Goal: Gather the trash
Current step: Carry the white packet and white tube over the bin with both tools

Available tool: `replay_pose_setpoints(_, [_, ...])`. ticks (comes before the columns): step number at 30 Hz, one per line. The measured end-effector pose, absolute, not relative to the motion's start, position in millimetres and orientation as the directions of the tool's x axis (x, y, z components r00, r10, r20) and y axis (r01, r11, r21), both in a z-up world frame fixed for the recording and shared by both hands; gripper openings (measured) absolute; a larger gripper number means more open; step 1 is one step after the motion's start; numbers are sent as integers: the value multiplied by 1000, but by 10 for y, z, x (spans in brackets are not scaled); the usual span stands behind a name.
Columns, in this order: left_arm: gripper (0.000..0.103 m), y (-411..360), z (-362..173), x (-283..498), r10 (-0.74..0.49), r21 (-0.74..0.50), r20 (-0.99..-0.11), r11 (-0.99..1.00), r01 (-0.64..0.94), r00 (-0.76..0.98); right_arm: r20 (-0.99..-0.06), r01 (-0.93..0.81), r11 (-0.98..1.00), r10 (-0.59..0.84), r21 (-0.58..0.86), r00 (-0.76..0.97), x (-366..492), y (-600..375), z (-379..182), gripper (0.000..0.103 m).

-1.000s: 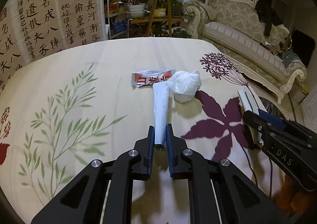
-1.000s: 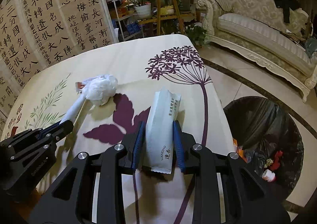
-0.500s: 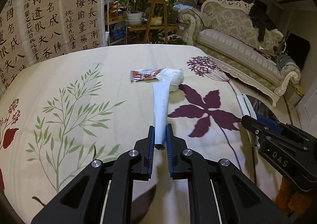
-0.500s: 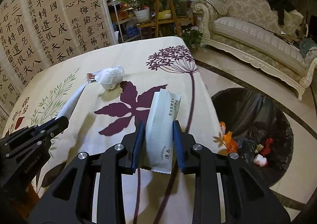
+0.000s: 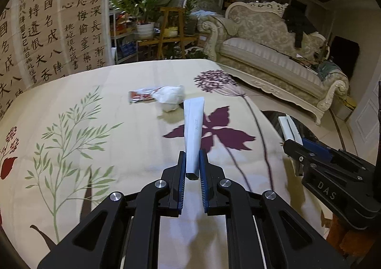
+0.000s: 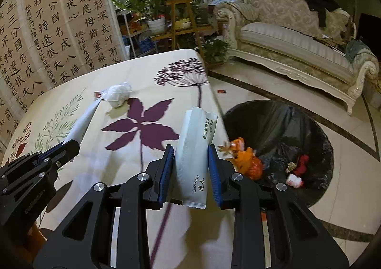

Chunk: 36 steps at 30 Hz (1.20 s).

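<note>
My left gripper [image 5: 192, 164] is shut on a long flat white packet [image 5: 194, 133] held above the flowered tablecloth [image 5: 100, 130]. The same packet [image 6: 82, 123] and the left gripper [image 6: 69, 147] show at the left of the right wrist view. My right gripper [image 6: 191, 157] is shut on a white sachet [image 6: 196, 149] with printed characters, near the table's right edge. From the left wrist view the right gripper [image 5: 295, 145] appears at the right with its sachet [image 5: 289, 127]. A crumpled white tissue [image 5: 170, 96] and a red-and-white wrapper [image 5: 140, 96] lie on the cloth farther away.
A round bin with a black liner [image 6: 273, 123] stands on the tiled floor right of the table, holding orange and red rubbish [image 6: 247, 161]. A cream sofa [image 6: 297, 42], a plant stand [image 6: 183, 23] and a calligraphy screen [image 6: 47, 30] lie beyond. A small red scrap [image 6: 222, 91] is on the floor.
Both grippers have drawn back and to the right with their packets, off the cloth. The tissue and wrapper now look farther away, and more of the bin shows in the right wrist view.
</note>
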<state>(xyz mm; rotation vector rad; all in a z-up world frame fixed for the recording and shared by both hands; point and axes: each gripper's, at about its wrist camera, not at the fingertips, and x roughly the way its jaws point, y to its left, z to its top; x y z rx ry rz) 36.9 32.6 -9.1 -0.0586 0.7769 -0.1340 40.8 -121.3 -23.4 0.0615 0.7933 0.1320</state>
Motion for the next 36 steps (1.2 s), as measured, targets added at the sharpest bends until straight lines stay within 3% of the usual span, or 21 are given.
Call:
replay_pose_setpoints(26, [12,-776,-128,589,-290,-81,-686,942,327,667,-692,162,984,-65,76,719,378,-2261,-281,29])
replay_pose_setpoints(36, [12,-1178,-292,899,-286,-34,-710,927,373,644,-695,204,975,-89,85,713,609,-2501,-391,29])
